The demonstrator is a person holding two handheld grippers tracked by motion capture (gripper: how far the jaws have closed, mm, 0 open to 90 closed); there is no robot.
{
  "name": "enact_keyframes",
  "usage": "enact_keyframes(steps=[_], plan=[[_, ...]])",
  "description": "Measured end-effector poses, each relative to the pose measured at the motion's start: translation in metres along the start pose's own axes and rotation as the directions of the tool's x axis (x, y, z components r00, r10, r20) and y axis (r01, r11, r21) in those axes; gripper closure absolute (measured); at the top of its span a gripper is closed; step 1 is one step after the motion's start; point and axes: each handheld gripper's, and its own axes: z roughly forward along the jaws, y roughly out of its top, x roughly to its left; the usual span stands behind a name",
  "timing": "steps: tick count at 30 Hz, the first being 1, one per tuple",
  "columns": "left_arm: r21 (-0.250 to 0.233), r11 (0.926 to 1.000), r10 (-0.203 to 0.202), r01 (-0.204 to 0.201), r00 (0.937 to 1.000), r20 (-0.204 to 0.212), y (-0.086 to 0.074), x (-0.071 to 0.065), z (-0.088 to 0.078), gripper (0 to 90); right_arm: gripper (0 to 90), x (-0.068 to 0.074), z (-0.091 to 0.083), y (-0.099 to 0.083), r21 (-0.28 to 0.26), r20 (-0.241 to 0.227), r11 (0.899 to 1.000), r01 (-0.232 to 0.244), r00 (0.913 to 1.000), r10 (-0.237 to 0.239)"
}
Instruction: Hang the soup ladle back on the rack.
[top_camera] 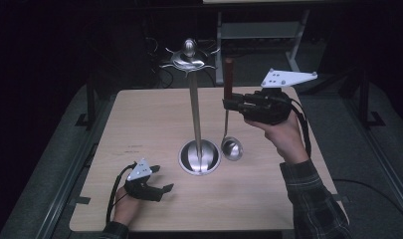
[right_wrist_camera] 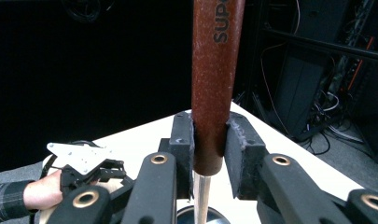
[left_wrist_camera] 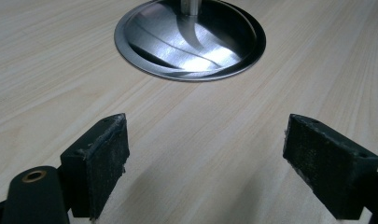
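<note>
1. The right gripper (right_wrist_camera: 209, 140) is clamping the ladle (top_camera: 229, 112) by its brown handle, upright, bowl hanging just right of the stand (top_camera: 196, 117) base.
2. The left gripper (left_wrist_camera: 205, 163) is resting wide open, holding nothing, near the stand's base.

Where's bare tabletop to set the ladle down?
Free: the far-left table between its edge and the stand's pole; also the near-right strip below the ladle. Crowded: around the stand base, and near-left by the left gripper.
</note>
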Motion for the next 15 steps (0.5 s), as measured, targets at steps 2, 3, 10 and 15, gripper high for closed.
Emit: enact_keyframes(steps=[2,3,10,15], plan=[[0.003,1.0,0.004,-0.004,1.0,0.0,0.0,0.0003,-0.0003,14.2,73.7,0.0014,0.0016,0.0025,0.0,-0.005,1.0,0.004,1.0,-0.004],[0.003,1.0,0.004,-0.004,1.0,0.0,0.0,0.0003,-0.0003,14.1,73.7,0.002,0.0025,0.0035,0.002,-0.007,1.0,0.006,1.0,-0.006],[0.006,1.0,0.006,-0.006,1.0,0.001,0.0001,0.0005,-0.0008,14.2,73.7,0.0032,0.0075,0.0049,0.008,-0.015,1.0,0.012,0.9998,-0.012],[0.007,0.9999,0.01,-0.01,1.0,0.001,0.0001,0.0007,-0.0008,14.2,73.7,0.0037,0.009,0.0058,0.009,-0.018,1.0,0.011,0.9998,-0.011]])
